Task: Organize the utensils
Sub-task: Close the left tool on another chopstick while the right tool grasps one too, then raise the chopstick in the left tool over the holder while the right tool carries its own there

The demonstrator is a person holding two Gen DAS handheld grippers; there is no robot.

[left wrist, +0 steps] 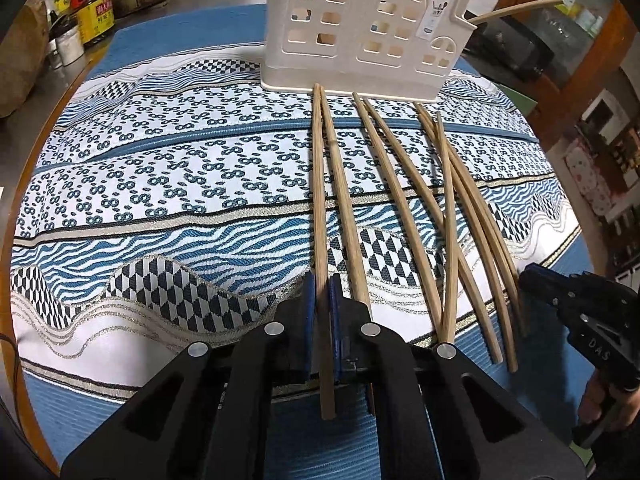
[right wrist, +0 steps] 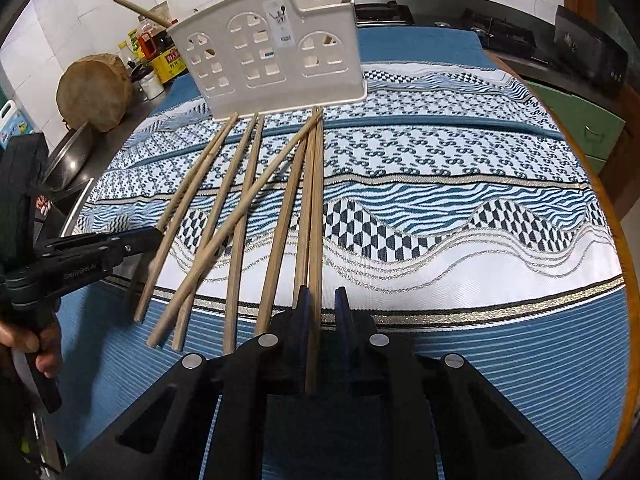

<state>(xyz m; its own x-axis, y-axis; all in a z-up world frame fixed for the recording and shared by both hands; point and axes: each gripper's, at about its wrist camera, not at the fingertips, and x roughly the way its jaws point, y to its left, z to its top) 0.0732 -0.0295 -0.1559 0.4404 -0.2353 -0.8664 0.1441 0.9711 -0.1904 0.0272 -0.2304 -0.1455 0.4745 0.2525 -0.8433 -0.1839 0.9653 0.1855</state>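
Several wooden chopsticks [left wrist: 404, 196] lie on the patterned blue-white cloth, pointing at a cream house-shaped utensil holder [left wrist: 360, 28] that has a chopstick [left wrist: 516, 10] standing in it. My left gripper [left wrist: 322, 292] straddles the leftmost chopstick [left wrist: 318, 184], jaws narrowly apart around it. In the right wrist view the chopsticks [right wrist: 236, 220] fan out before the holder [right wrist: 276, 64]. My right gripper [right wrist: 324, 300] straddles the rightmost chopstick [right wrist: 316, 216], jaws apart with a gap on the right side. Each gripper shows in the other's view, the right one [left wrist: 568, 300] and the left one [right wrist: 120, 244].
Sauce bottles and jars [left wrist: 80, 12] stand on the steel counter at the back left. A round wooden block [right wrist: 96, 92] and a metal pan [right wrist: 68, 160] sit left of the cloth. Dark appliances [right wrist: 588, 56] line the back right. The cloth [right wrist: 460, 208] lies right of the chopsticks.
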